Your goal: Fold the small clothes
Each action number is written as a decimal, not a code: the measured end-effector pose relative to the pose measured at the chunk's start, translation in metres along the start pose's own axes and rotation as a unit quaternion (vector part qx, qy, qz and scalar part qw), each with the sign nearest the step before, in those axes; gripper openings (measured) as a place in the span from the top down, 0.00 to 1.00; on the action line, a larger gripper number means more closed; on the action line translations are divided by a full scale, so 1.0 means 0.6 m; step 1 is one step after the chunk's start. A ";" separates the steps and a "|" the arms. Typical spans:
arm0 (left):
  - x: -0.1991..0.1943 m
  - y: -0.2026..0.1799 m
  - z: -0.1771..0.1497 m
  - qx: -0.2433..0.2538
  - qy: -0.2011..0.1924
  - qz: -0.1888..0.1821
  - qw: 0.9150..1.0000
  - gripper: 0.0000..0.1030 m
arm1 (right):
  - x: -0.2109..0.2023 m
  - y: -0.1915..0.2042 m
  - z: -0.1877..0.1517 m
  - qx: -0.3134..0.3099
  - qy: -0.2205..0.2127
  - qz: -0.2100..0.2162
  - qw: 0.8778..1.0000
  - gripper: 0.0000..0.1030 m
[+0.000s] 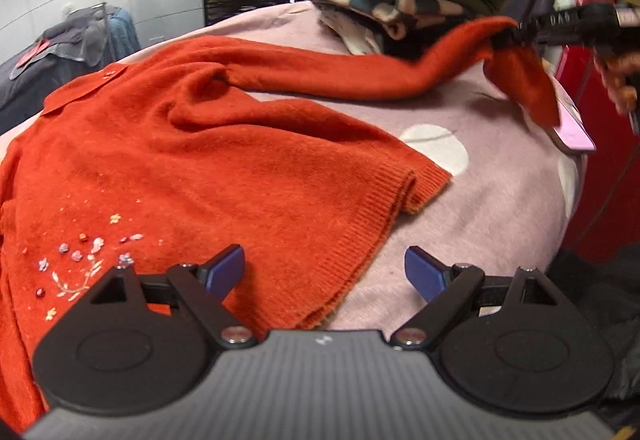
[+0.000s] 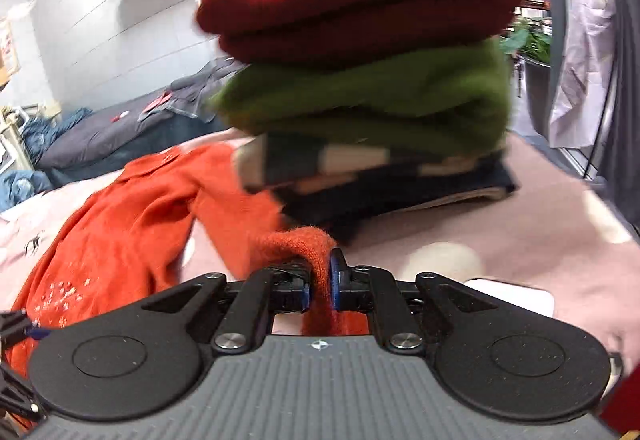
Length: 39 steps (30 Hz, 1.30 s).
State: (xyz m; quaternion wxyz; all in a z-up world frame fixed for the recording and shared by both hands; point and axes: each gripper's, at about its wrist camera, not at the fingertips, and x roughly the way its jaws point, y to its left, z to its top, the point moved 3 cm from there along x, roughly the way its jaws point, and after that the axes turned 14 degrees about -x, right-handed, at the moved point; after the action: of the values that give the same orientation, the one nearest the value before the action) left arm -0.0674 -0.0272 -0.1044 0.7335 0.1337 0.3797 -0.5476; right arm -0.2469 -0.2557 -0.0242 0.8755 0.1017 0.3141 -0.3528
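An orange knitted sweater (image 1: 208,168) with small embroidered flowers lies spread on the pink cloth-covered table (image 1: 480,200). Its long sleeve (image 1: 340,72) stretches to the right. My right gripper (image 2: 320,276) is shut on the sleeve's cuff (image 2: 308,240), lifting it off the table; the same gripper (image 1: 516,34) shows at the far right in the left wrist view, with the cuff end hanging below it. My left gripper (image 1: 324,270) stands open just above the sweater's ribbed hem (image 1: 372,240), nothing between its blue pads.
A stack of folded clothes (image 2: 368,80), dark red on top and green beneath, stands at the back of the table, close to the lifted sleeve. A pink phone-like slab (image 1: 572,128) lies at the table's right edge. A red wall (image 1: 612,120) lies right; dark clothes (image 1: 60,60) lie behind.
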 end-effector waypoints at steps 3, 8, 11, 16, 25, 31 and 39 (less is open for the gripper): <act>0.001 0.013 0.001 -0.012 -0.008 0.024 1.000 0.13 | 0.025 0.017 0.004 -0.027 0.019 -0.035 0.999 0.67; 0.000 0.006 -0.009 0.012 -0.004 0.026 1.000 0.13 | -0.031 0.065 0.022 -0.111 -0.096 -0.108 0.983 0.00; 0.006 -0.002 -0.014 0.024 0.009 0.018 1.000 0.13 | -0.028 0.111 0.015 -0.151 -0.102 -0.020 0.983 0.00; -0.001 -0.003 -0.006 0.002 -0.006 0.002 1.000 0.13 | 0.029 0.188 -0.016 -0.145 -0.027 0.080 0.986 0.06; -0.005 0.051 0.013 -0.061 -0.034 0.058 0.996 0.12 | 0.086 0.217 -0.070 -0.144 0.064 0.099 0.983 0.32; -0.006 0.084 0.030 -0.105 -0.047 0.072 0.991 0.11 | 0.062 0.193 -0.066 -0.114 0.040 0.111 0.986 0.95; -0.008 0.085 0.030 -0.103 -0.035 0.068 0.992 0.09 | 0.031 0.075 -0.036 -0.052 0.018 0.020 0.998 0.97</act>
State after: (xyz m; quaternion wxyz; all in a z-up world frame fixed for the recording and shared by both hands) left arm -0.0144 -0.0160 -0.0998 0.7920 0.0633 0.3981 -0.4585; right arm -0.2163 -0.2243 -0.0547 0.8807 0.0685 0.3456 -0.3167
